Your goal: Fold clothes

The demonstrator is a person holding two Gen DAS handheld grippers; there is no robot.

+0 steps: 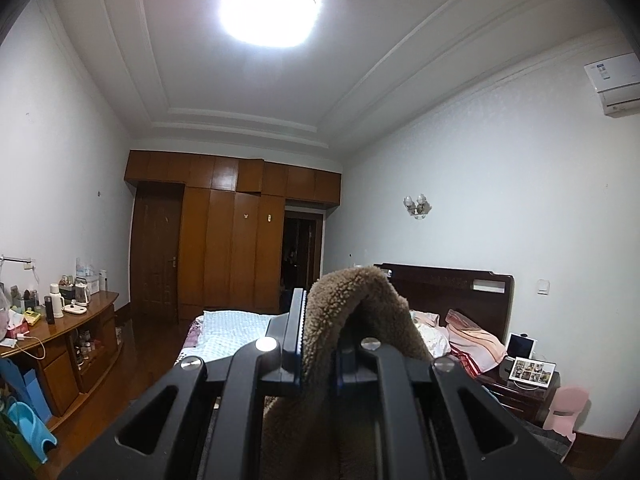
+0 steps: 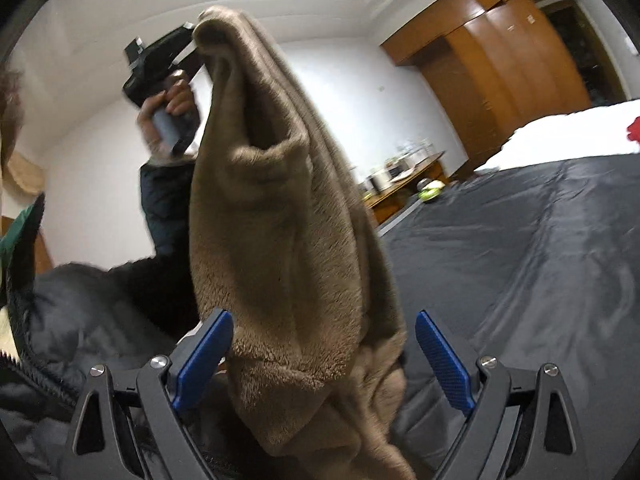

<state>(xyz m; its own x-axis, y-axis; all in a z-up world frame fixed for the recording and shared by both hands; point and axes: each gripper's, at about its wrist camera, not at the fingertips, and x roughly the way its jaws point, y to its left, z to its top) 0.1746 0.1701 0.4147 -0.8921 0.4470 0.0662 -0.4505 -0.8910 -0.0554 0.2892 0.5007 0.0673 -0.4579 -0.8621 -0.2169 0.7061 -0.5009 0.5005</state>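
Observation:
A brown fleece garment [image 2: 280, 208] hangs in long folds above the bed. Its top edge is clamped in my left gripper [image 2: 192, 42], which a hand [image 2: 168, 108] holds high at the upper left. In the left wrist view the fleece [image 1: 360, 304] bulges out between the shut left gripper [image 1: 320, 320] and drapes over the right finger. My right gripper [image 2: 324, 340] is open low down. The garment's lower part hangs between its blue pads [image 2: 444, 360], brushing the left one without being pressed.
A dark grey bedcover [image 2: 520, 260] spreads to the right, with white bedding [image 2: 568, 132] beyond. A dark padded jacket [image 2: 60, 308] lies at the lower left. A wooden wardrobe [image 1: 224, 232], a cluttered dresser [image 1: 68, 340], a headboard [image 1: 452, 292] and a nightstand [image 1: 520, 384] ring the room.

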